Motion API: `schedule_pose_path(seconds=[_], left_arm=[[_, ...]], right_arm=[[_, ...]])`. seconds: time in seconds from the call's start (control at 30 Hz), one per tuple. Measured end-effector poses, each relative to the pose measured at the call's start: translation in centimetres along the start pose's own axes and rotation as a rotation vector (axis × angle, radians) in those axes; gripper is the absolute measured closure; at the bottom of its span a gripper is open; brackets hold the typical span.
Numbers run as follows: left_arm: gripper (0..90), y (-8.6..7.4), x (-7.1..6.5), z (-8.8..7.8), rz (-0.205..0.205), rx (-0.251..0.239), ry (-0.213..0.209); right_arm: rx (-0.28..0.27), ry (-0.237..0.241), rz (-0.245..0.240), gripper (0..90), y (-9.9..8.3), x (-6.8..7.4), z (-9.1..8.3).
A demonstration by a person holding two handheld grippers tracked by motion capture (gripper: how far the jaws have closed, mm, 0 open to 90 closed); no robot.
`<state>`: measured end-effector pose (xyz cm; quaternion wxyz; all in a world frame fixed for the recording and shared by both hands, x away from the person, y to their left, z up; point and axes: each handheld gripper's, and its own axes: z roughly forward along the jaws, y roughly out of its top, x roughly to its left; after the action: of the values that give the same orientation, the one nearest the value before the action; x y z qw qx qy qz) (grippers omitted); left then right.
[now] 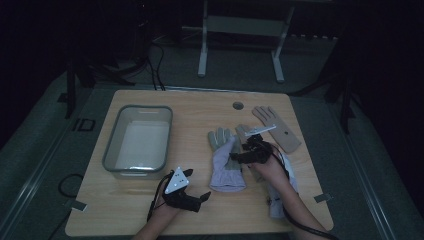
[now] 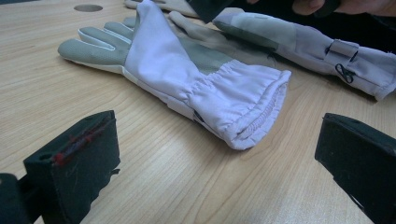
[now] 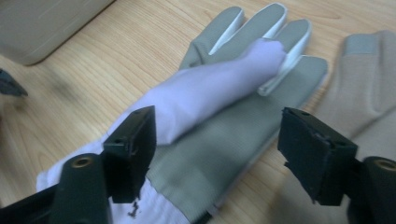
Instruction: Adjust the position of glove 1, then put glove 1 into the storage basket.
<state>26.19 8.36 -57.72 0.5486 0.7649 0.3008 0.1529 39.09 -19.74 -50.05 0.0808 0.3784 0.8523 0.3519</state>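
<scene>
Hovering over the middle of the counter (image 1: 150, 210), right gripper (image 1: 245, 152) with jaws spread wide and nothing between the pads; grey palm of the lavender glove (image 3: 224, 135) lying flat below the gap, unpinched. Lying palm up just right of the counter's centre, that glove, fingers pointing away toward the far edge, gathered cuff (image 2: 247, 107) toward the near edge, a fold of its lavender cloth turned over across the palm up to the fingertips. Resting near the front edge, left gripper (image 1: 192, 197), jaws wide apart and empty, aimed at the cuff from a little way off. Lying to the right of the first, partly under the right hand (image 1: 272, 167), a second lavender glove (image 2: 303, 42). Farther right, a beige glove (image 1: 277, 127) flat on the wood. Standing well apart on the left side, a grey bin (image 1: 112, 150).
</scene>
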Motion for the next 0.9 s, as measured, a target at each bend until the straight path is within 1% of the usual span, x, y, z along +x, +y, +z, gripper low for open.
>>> schedule_pose_path(seconds=[0.03,0.1,0.17,0.2,0.23,0.27,0.3,0.33,0.37,0.4,0.47,0.57,0.67,0.9], left_arm=[[0.0,0.0,0.0,0.0,0.0,0.001,0.0],[0.1,0.0,0.0,0.0,0.001,0.001,0.001],[0.1,0.0,0.0,0.0,0.001,0.001,0.0],[0.1,0.0,0.0,0.0,0.001,0.001,0.0],[0.1,0.0,0.0,0.0,0.001,0.003,-0.001],[0.1,0.0,0.0,0.0,0.0,0.002,-0.001],[0.1,0.0,0.0,0.0,-0.001,0.002,-0.001],[0.1,0.0,0.0,0.0,-0.001,0.003,0.0],[0.1,0.0,0.0,0.0,-0.002,0.003,-0.001],[0.0,0.0,0.0,0.0,-0.002,0.004,-0.001],[0.1,0.0,0.1,0.0,-0.004,0.004,-0.002],[0.1,0.0,0.0,0.0,-0.001,0.005,-0.001],[0.1,0.0,0.0,0.0,-0.001,0.005,0.002],[0.1,0.0,0.0,0.1,-0.003,0.007,0.003]], right_arm=[[-0.002,0.008,-0.005,25.4,-0.1,-0.2,-0.3],[-0.003,0.006,-0.018,23.1,-0.4,-0.4,-0.8],[-0.008,0.015,-0.011,23.5,-0.7,-0.8,-1.3],[-0.008,0.015,-0.011,23.5,-0.7,-0.8,-1.3],[-0.011,0.011,-0.02,25.0,-0.8,-1.0,-1.6],[-0.011,-0.002,-0.035,25.9,-1.2,-1.5,-2.4],[-0.011,-0.002,-0.04,26.5,-1.4,-1.7,-2.7],[-0.007,-0.004,-0.037,29.7,-1.5,-1.9,-3.0],[-0.007,-0.007,-0.035,35.0,-1.7,-2.0,-3.4],[-0.008,-0.011,-0.041,36.5,-1.8,-2.2,-3.9],[0.003,-0.014,-0.053,36.6,-2.1,-2.5,-4.6],[0.005,-0.027,-0.083,36.9,-2.7,-3.1,-5.9],[0.008,-0.037,-0.097,36.9,-3.5,-3.6,-7.1],[0.019,-0.038,-0.151,36.5,-5.6,-4.5,-9.3]])
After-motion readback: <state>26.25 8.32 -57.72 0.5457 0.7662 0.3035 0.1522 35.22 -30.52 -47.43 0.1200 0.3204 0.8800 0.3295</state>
